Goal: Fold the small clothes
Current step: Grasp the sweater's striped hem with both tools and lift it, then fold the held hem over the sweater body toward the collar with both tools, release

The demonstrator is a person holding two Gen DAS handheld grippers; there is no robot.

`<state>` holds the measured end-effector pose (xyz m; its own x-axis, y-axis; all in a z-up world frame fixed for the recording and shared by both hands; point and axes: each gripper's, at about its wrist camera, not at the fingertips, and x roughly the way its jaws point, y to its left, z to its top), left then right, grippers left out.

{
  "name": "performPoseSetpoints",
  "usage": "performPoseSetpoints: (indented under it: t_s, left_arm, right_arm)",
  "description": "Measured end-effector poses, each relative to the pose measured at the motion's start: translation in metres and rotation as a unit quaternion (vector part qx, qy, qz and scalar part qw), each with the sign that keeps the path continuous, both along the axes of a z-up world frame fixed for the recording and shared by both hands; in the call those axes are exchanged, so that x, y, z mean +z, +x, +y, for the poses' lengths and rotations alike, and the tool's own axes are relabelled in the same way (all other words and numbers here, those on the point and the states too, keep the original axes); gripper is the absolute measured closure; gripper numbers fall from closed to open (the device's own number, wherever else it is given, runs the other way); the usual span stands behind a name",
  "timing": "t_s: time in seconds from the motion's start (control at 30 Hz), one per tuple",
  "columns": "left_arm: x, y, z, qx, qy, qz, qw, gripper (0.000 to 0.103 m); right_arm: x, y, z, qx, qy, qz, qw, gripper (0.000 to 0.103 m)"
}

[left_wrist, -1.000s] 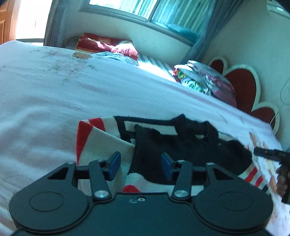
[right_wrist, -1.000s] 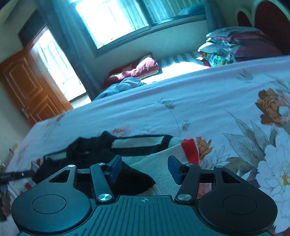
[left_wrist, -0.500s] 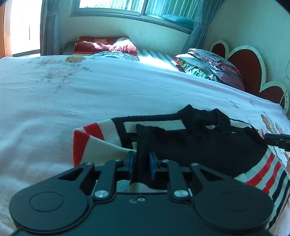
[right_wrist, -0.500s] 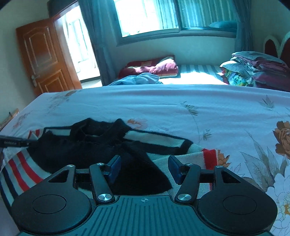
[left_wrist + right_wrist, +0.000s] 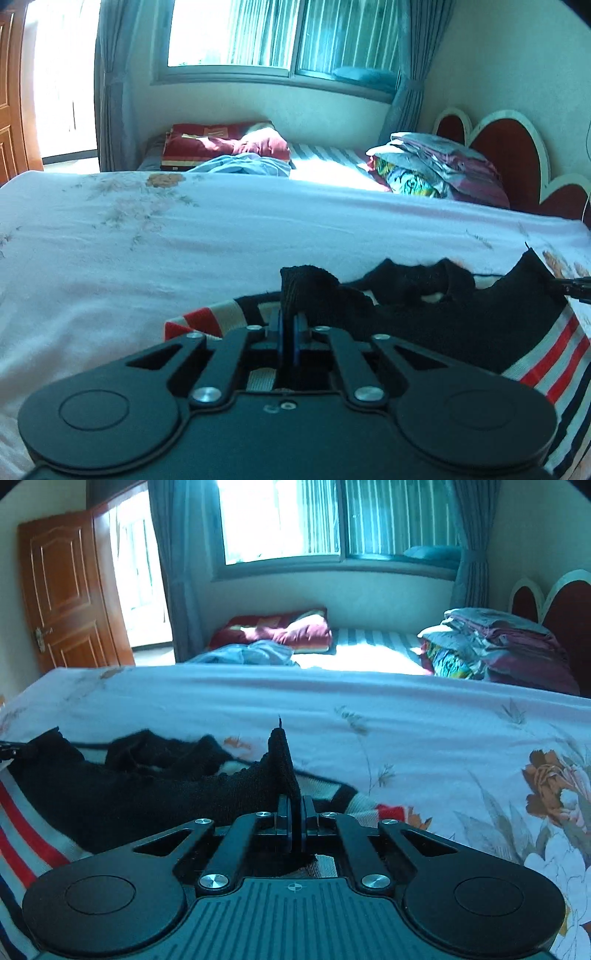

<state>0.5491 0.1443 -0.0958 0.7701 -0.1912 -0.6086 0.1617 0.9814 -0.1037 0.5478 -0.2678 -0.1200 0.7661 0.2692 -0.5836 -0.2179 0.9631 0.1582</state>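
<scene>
A small knitted sweater (image 5: 436, 317), black with cream, red and navy stripes, lies on the floral bedsheet (image 5: 184, 251). My left gripper (image 5: 287, 325) is shut on a black corner of it, and the pinched cloth stands up above the fingers. In the right wrist view the same sweater (image 5: 140, 794) stretches to the left. My right gripper (image 5: 296, 808) is shut on the other black corner, which also sticks up. The sweater's black part hangs lifted between the two grippers. The right gripper's tip (image 5: 570, 286) shows at the right edge of the left wrist view.
The bed runs wide to the far side. A second bed with a red pillow (image 5: 225, 144) and blue cloth stands under the window. A pile of folded bedding (image 5: 436, 170) lies by the red heart-shaped headboard (image 5: 513, 147). A wooden door (image 5: 62, 590) stands at the left.
Both grippers went from open to shut on the sweater's black edge, the left first and then the right. Both corners have been raised off the bed.
</scene>
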Motion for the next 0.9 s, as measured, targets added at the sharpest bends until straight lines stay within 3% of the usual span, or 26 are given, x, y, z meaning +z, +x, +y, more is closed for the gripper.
performPoseSetpoints:
  t_s: [0.1, 0.2, 0.37, 0.4, 0.43, 0.47, 0.5, 0.57, 0.67, 0.77, 0.83, 0.9]
  left_arm:
    - [-0.004, 0.014, 0.000, 0.014, 0.001, 0.011, 0.9998, 0.099]
    - [-0.026, 0.032, -0.006, 0.026, 0.014, 0.051, 0.9983, 0.099]
    - [-0.034, 0.031, -0.014, 0.021, 0.047, 0.042, 0.9978, 0.095]
    - [-0.032, 0.030, -0.013, 0.022, 0.043, 0.044, 0.9979, 0.088]
    - [-0.028, 0.028, -0.011, 0.030, 0.039, 0.043, 0.9978, 0.071]
    - [-0.021, 0.022, -0.010, 0.040, 0.038, 0.030, 0.9980, 0.065]
    - [-0.012, 0.014, -0.011, 0.045, 0.037, 0.007, 0.9983, 0.058]
    - [0.003, 0.001, -0.023, 0.045, 0.031, -0.015, 0.9984, 0.054]
    - [0.008, -0.007, -0.063, -0.002, 0.005, -0.009, 0.9999, 0.054]
    - [-0.009, -0.007, -0.103, -0.059, 0.009, 0.025, 0.9979, 0.053]
    - [-0.025, -0.005, -0.107, -0.064, 0.024, 0.046, 0.9966, 0.053]
    - [-0.030, -0.009, -0.087, -0.047, 0.029, 0.041, 0.9977, 0.051]
  right_arm:
    - [0.001, 0.009, -0.002, -0.021, -0.006, -0.001, 1.000, 0.100]
    - [-0.024, 0.029, -0.001, -0.042, -0.021, 0.055, 0.997, 0.100]
    - [-0.026, 0.029, -0.003, -0.060, -0.018, 0.056, 0.996, 0.099]
    - [-0.023, 0.028, -0.002, -0.061, -0.026, 0.054, 0.996, 0.094]
    - [-0.017, 0.023, 0.002, -0.065, -0.036, 0.044, 0.996, 0.082]
    - [-0.011, 0.016, 0.006, -0.073, -0.052, 0.023, 0.996, 0.042]
    - [-0.003, 0.004, 0.013, -0.076, -0.067, -0.017, 0.995, 0.024]
    - [0.007, -0.007, 0.030, -0.043, -0.072, -0.039, 0.996, 0.025]
    - [0.006, -0.007, 0.069, 0.040, -0.056, -0.009, 0.998, 0.064]
    - [-0.005, -0.005, 0.106, 0.088, -0.053, 0.018, 0.995, 0.065]
    - [-0.013, -0.004, 0.115, 0.095, -0.058, 0.034, 0.993, 0.065]
    - [-0.018, -0.007, 0.105, 0.096, -0.078, 0.038, 0.992, 0.065]
